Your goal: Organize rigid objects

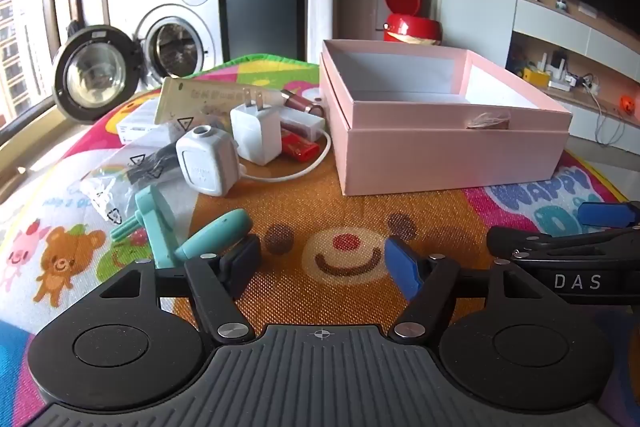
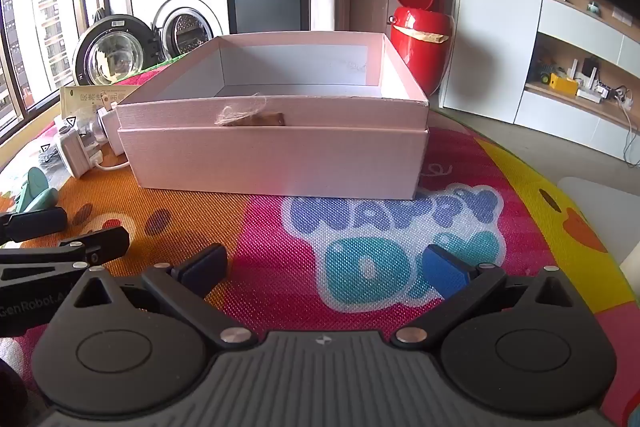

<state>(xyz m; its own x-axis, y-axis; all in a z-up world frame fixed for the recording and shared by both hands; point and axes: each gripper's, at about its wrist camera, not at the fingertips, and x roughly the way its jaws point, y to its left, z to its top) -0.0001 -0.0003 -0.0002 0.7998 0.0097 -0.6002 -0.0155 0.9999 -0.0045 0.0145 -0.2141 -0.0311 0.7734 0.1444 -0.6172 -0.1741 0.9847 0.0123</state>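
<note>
Both of my tools, left tool point(image 1: 322, 259) and right tool point(image 2: 326, 269), hang released and empty over the play mat point(image 2: 280, 227). Ahead of them, the pink box point(image 1: 448, 155) appears empty. Sorting has not begun: the white charger point(image 1: 256, 131), white adapter point(image 1: 206, 163) and teal clip point(image 1: 212, 235) remain left of the left tool.

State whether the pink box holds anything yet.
Apparently empty: the pink box shows only bare white inner walls and floor; the near floor is hidden.

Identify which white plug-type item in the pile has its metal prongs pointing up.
The white charger cube with two prongs up; the rounded white adapter beside it shows a round hole instead.
</note>
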